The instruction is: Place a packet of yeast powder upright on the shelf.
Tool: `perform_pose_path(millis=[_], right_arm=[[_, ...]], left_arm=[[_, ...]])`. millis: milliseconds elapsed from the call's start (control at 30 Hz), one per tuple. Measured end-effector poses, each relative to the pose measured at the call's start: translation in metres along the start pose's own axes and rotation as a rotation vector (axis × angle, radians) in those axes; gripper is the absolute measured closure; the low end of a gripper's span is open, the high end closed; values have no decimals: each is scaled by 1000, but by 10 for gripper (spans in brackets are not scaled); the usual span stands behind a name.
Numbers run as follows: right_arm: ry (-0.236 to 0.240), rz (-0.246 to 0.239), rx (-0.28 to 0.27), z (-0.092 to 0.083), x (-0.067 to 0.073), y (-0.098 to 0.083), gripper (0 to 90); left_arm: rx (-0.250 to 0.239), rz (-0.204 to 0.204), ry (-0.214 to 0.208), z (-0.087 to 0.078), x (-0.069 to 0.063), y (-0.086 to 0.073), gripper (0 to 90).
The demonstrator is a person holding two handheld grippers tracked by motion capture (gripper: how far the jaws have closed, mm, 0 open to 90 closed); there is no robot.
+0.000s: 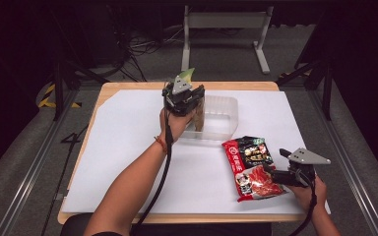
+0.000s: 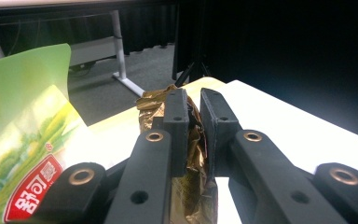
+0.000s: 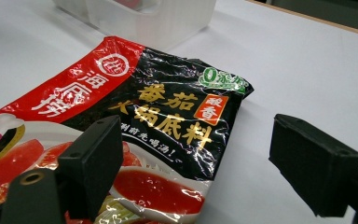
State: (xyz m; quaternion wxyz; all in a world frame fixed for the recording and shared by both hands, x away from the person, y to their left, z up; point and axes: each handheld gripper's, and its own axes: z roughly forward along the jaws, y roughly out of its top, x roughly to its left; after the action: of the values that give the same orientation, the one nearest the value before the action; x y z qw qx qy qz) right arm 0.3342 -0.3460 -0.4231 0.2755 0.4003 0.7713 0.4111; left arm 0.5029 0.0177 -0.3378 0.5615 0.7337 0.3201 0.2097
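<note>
My left gripper [image 1: 193,104] hangs over the near-left corner of a clear plastic container [image 1: 228,119], shut on a crumpled gold foil packet [image 1: 198,117]. In the left gripper view the two jaws [image 2: 193,100] pinch the gold packet [image 2: 196,158] between them. A green packet [image 2: 23,121] stands close beside that gripper, and its top peeks out behind it [image 1: 189,73]. A red and black soup-base packet [image 1: 251,167] lies flat on the table at the right. My right gripper [image 1: 275,163] sits open at its right edge, one jaw above the red and black packet [image 3: 168,107], the other over the white surface.
A white sheet [image 1: 128,147] covers the wooden table. The clear container [image 3: 168,18] stands just beyond the red packet. A grey metal stand [image 1: 225,22] and cables lie on the floor past the far edge.
</note>
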Motion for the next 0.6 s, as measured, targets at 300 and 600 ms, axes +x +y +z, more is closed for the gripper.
perform_pose_path(millis=[300, 600], right_arm=[[-5, -2, 3, 1, 0, 0, 180], [-12, -3, 7, 1, 0, 0, 180]], left_arm=[[5, 34, -15, -3, 1, -4, 800], [8, 47, -33, -6, 3, -6, 792]])
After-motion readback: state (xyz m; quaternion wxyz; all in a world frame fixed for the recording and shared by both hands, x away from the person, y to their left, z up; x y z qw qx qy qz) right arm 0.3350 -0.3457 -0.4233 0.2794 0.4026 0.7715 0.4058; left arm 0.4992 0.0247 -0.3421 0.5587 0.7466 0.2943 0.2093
